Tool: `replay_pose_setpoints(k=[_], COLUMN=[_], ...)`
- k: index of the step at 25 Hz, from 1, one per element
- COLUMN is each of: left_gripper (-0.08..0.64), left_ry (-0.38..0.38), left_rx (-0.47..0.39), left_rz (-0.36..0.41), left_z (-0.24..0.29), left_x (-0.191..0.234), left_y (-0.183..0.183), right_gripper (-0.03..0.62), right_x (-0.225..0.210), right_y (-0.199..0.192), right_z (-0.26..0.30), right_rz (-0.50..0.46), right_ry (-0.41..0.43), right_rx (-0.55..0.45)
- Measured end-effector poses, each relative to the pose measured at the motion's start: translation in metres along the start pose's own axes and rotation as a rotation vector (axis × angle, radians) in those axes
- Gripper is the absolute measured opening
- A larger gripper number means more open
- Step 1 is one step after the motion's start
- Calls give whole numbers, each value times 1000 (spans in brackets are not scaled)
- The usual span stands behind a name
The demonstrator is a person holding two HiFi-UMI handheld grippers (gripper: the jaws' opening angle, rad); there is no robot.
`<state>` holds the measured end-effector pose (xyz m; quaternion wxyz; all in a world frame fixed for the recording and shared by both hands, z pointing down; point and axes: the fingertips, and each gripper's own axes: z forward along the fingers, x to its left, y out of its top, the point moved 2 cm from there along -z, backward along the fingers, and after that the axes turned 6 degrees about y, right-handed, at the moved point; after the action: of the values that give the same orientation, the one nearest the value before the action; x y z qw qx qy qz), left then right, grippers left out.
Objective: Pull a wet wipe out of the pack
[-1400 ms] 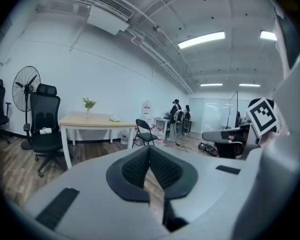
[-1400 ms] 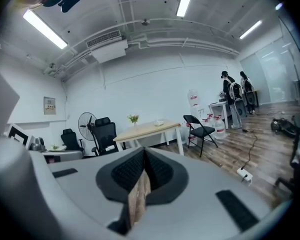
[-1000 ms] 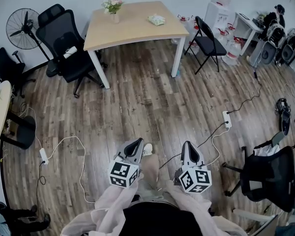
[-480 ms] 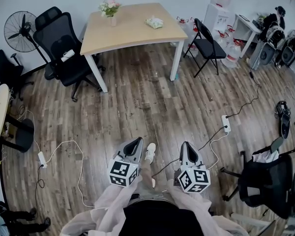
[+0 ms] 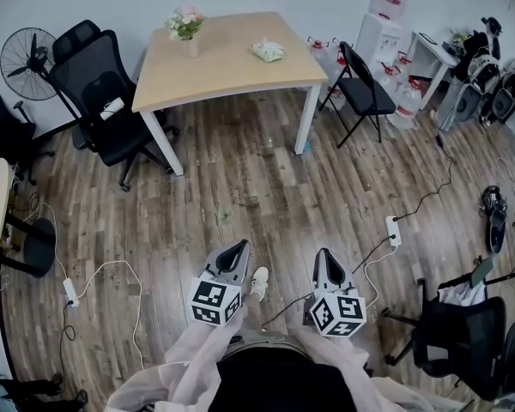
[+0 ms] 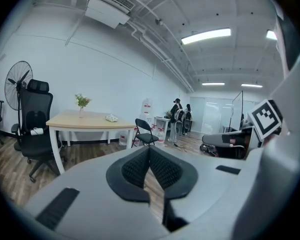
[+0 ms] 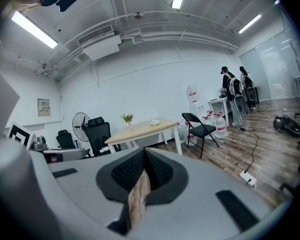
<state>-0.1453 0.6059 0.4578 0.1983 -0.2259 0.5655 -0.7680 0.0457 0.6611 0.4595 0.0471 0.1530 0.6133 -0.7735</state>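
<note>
The wet wipe pack (image 5: 269,51), a pale green packet, lies on the far right part of the wooden table (image 5: 232,67), well ahead of me across the floor. It also shows small and distant as the pack (image 6: 111,117) in the left gripper view and the pack (image 7: 154,122) in the right gripper view. My left gripper (image 5: 239,249) and right gripper (image 5: 324,256) are held side by side low in the head view, above the floor and far short of the table. The left gripper (image 6: 149,151) is shut with nothing in it. So is the right gripper (image 7: 144,154).
A vase of flowers (image 5: 186,26) stands at the table's back left. A black office chair (image 5: 94,75) and a fan (image 5: 26,54) stand left of the table, a folding chair (image 5: 365,80) to its right. Power strips with cables (image 5: 393,228) lie on the floor. Another chair (image 5: 463,324) is at lower right.
The table and the floor have slid down and toward me in the head view as I walk forward. Both grippers stay shut and keep their places before me.
</note>
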Motion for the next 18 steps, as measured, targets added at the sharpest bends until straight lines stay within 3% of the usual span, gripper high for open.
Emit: replay_pose_setpoints(k=[18], left_gripper=[9], left_ry=[25], left_rx=[-6], left_rz=[-20], left_z=[119], left_x=[79], left_y=[52], right_gripper=[11], right_x=[-23], right_y=[49], right_z=[145], right_rz=[-5], right_ry=[14], right_rx=[5])
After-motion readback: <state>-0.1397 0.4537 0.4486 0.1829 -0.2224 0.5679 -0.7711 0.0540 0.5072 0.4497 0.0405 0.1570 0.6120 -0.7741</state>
